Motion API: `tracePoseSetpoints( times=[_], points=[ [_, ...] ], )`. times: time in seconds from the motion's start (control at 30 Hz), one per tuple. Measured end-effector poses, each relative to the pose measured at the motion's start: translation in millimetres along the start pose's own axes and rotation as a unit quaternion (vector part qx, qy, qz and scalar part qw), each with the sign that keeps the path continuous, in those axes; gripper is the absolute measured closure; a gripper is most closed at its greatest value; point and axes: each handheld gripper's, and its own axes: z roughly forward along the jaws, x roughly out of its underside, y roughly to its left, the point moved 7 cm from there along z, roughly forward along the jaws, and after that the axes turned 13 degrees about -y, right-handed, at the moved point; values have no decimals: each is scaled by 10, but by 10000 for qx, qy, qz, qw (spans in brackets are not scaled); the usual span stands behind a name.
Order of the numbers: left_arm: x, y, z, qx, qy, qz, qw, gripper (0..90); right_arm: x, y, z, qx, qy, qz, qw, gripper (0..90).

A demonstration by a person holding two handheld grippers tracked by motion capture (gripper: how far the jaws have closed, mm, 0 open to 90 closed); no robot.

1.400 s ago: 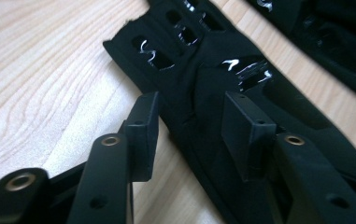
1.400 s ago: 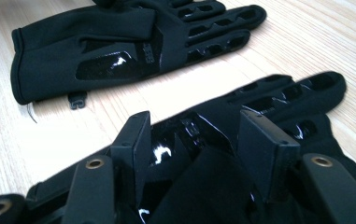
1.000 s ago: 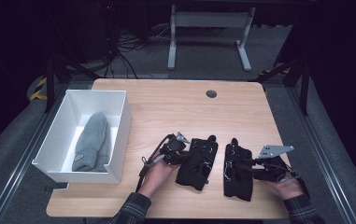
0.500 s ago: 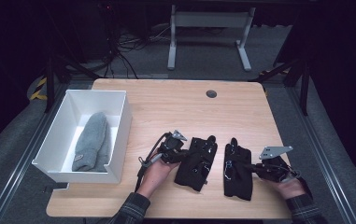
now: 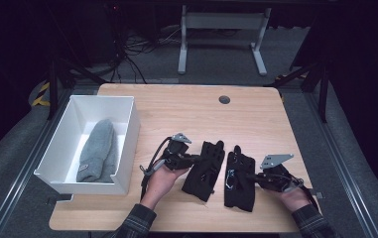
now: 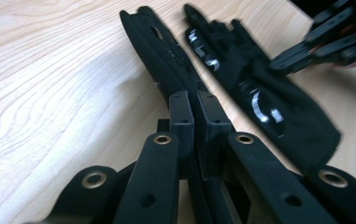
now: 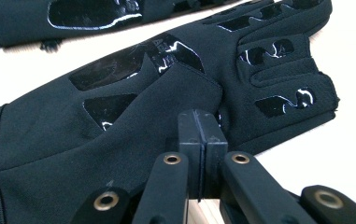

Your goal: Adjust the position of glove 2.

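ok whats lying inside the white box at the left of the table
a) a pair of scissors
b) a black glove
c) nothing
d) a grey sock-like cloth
d: in the high view a grey sock-like cloth lies inside the white box, while both black gloves lie out on the table.

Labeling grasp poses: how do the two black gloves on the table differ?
The left glove lies tilted, its tips leaning right; the right glove lies nearly straight up the table. The left gripper pinches the left glove at its left edge; the right gripper pinches the right glove at its right edge, where fabric bunches. Both are black with glossy patches, lying apart.
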Motion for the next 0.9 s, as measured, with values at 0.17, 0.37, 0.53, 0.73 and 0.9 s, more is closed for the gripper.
tracePoseSetpoints(
  times=[0.17, 0.37, 0.53, 0.73, 0.9],
  points=[
    [-37, -37, -14, 123, -79, -65, 9999, 865, -57, 57, 90, -56, -34, -59, 10000, 900],
    [-88, -82, -63, 196, -151, -70, 9997, 865, -160, 136, 243, -155, -50, -148, 9998, 900],
    [-134, -112, -102, 288, -230, -88, 9993, 865, -244, 172, 369, -244, -76, -214, 9994, 900],
    [-157, -129, -114, 312, -276, -87, 9991, 865, -364, 254, 551, -410, -128, -299, 9986, 900],
    [-145, -122, -102, 332, -255, -124, 9990, 865, -448, 345, 680, -526, -154, -359, 9979, 900]
  ],
)
